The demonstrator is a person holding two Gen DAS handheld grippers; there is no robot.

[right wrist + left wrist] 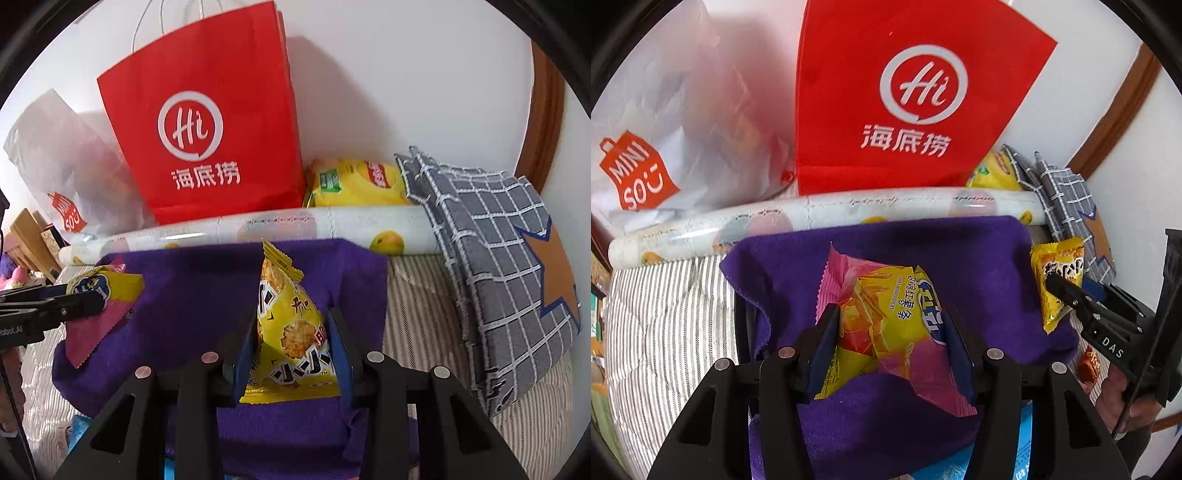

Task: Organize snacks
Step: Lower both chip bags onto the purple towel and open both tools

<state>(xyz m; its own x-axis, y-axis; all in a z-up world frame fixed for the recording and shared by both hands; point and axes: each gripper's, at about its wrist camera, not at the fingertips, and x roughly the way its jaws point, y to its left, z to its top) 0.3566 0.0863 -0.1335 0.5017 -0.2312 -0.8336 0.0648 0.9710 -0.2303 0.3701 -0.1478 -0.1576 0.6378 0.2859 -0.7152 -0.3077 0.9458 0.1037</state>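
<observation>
My left gripper (890, 332) is shut on a pink and yellow packet of sweet potato sticks (882, 325), held over a purple cloth (979, 258). In the right wrist view the same packet (99, 306) shows at the left edge in the left gripper's fingers (55, 302). My right gripper (291, 343) is shut on a small yellow rice-cracker packet (291, 332), standing upright between the blue pads above the purple cloth (192, 280). From the left wrist view that yellow packet (1058, 280) hangs at the right in the right gripper (1067, 291).
Behind the cloth lies a rolled printed sheet (332, 229). A red paper bag (207, 122) and a translucent white plastic bag (665, 140) stand against the wall. A yellow chip bag (354, 184) lies beside a grey checked cushion (498, 258). Striped bedding (665, 314) lies below.
</observation>
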